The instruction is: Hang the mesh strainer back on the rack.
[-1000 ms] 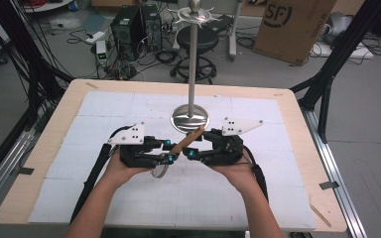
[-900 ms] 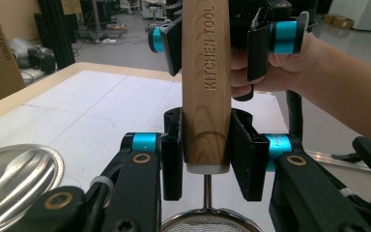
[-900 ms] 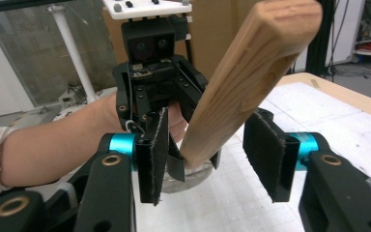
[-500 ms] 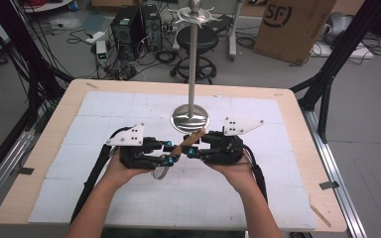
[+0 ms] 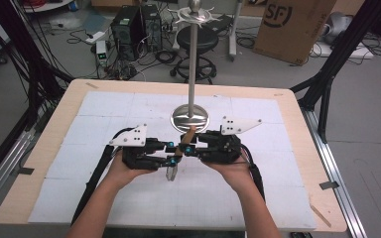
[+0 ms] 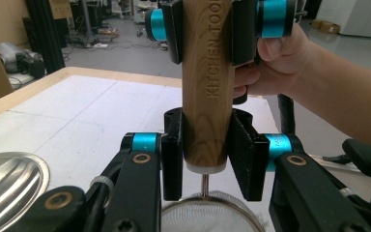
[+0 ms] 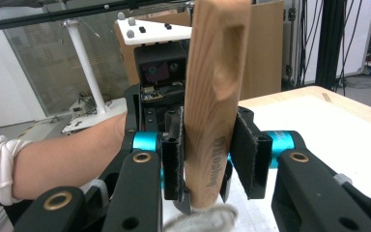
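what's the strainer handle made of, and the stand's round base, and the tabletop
Handle: looks like wood, matt and unvarnished, with visible grain and the words KITCHEN TOOL marked into it.
Stand base: seemingly polished metal, silvery and reflective, possibly steel.
Tabletop: pale wood or plywood at the bare rim; the white squares covering it seem a matt sheet or foam, hard to tell.

Grey concrete floor [image 5: 357, 94] all around the wooden table [image 5: 297, 106], which carries a white gridded mat [image 5: 104, 106]. Up at 11 o'clock, computer towers [image 5: 136, 25] sit among loose black cables [image 5: 163, 54]. At 12, a black stool [image 5: 201, 47] on a ringed base. At 1 o'clock, a big cardboard box [image 5: 292, 27] with printed letters. Black frame struts [image 5: 335, 54] slant at 2, and more dark posts [image 5: 17, 54] stand at 10. Even indoor light throughout.
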Demonstrator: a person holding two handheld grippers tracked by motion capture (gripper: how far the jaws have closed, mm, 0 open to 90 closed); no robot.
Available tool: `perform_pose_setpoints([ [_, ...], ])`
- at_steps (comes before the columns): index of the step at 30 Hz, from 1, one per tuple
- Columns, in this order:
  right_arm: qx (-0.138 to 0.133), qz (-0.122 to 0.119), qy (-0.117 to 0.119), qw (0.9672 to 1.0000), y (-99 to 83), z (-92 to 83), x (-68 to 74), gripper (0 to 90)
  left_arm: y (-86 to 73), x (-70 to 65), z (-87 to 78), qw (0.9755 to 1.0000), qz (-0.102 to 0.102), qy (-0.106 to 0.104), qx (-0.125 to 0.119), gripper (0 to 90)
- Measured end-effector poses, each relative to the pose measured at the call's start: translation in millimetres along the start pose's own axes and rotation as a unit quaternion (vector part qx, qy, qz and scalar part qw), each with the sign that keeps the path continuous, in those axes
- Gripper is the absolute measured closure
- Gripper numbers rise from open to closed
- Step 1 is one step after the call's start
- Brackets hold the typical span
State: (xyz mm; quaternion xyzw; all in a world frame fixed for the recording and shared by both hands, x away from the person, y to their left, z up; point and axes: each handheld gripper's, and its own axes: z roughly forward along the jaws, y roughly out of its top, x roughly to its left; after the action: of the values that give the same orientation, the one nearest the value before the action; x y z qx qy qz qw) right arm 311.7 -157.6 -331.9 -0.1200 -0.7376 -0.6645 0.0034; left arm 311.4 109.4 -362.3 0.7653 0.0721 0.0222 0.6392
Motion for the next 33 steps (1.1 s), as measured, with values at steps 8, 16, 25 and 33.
perform_pose_setpoints([
  [8, 0.007, -0.009, -0.012, 0.9999, 2.5, 3.8, 1.1, 68.6, 0.2, 0.6, -0.3, 1.0, -0.002, 0.007, 0.002, 68.5],
  [16, 0.009, -0.016, -0.017, 0.9997, 3.9, 5.2, 1.0, 69.1, 0.5, 0.4, -0.6, 0.9999, 0.002, 0.015, 0.002, 68.3],
  [25, 0.014, -0.012, -0.013, 0.9997, 3.5, 5.0, 1.5, 68.9, 0.6, -0.2, -0.8, 0.9999, 0.005, 0.014, 0.008, 68.6],
  [33, 0.016, -0.016, -0.018, 0.9996, 3.1, 6.7, 2.3, 68.8, 0.4, -0.3, -0.5, 0.9998, 0.004, 0.015, 0.014, 68.6],
])
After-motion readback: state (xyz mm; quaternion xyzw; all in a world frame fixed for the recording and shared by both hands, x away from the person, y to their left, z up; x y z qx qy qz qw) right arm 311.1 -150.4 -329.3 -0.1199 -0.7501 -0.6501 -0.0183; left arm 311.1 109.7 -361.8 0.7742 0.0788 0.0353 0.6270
